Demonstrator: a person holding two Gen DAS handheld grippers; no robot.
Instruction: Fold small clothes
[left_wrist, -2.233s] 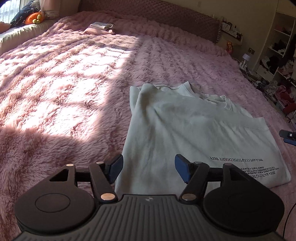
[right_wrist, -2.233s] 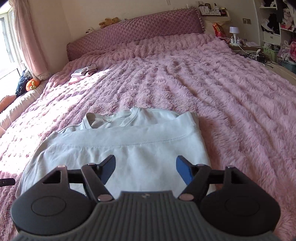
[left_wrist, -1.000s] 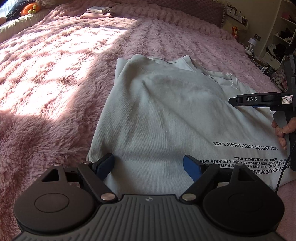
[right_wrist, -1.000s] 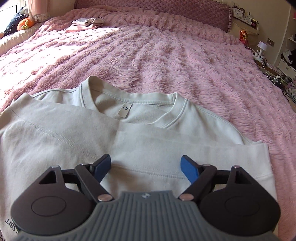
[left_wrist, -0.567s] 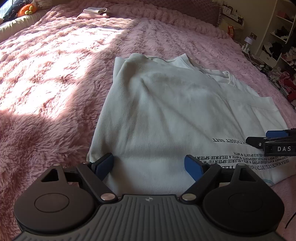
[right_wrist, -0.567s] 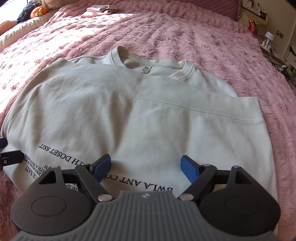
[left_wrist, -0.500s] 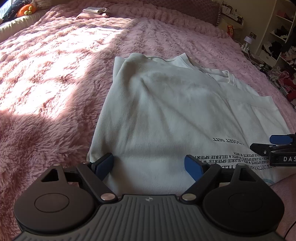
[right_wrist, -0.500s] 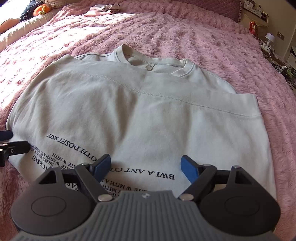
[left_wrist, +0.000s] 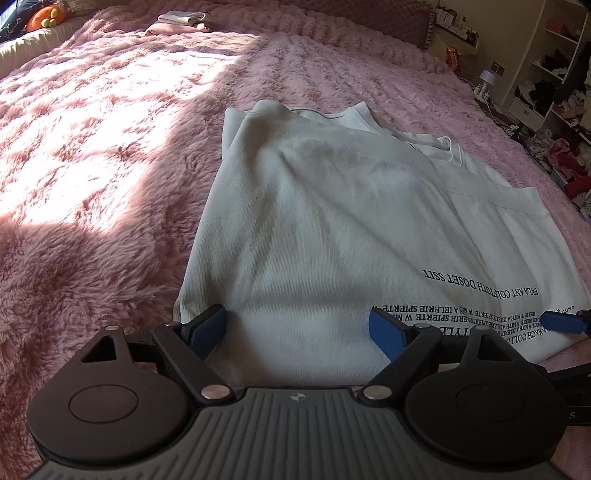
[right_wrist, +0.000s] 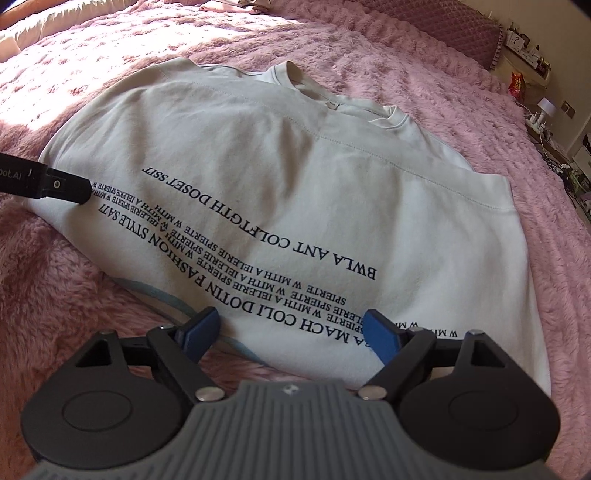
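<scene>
A pale grey-white sweatshirt with black printed lettering lies partly folded on the pink fluffy bed cover; it also shows in the right wrist view. My left gripper is open and empty, its blue pads over the near left corner of the shirt's hem. My right gripper is open and empty over the near hem by the lettering. One right fingertip shows at the right edge of the left wrist view. A left finger rests at the shirt's left edge in the right wrist view.
The pink bed cover spreads all round, sunlit at the left. Folded clothes lie near the padded headboard. Shelves with clutter stand beyond the bed's right side.
My right gripper has moved down to the near hem beside the lettering, closing in on the shirt. My left gripper has stayed at the hem's left corner. Both stay open.
</scene>
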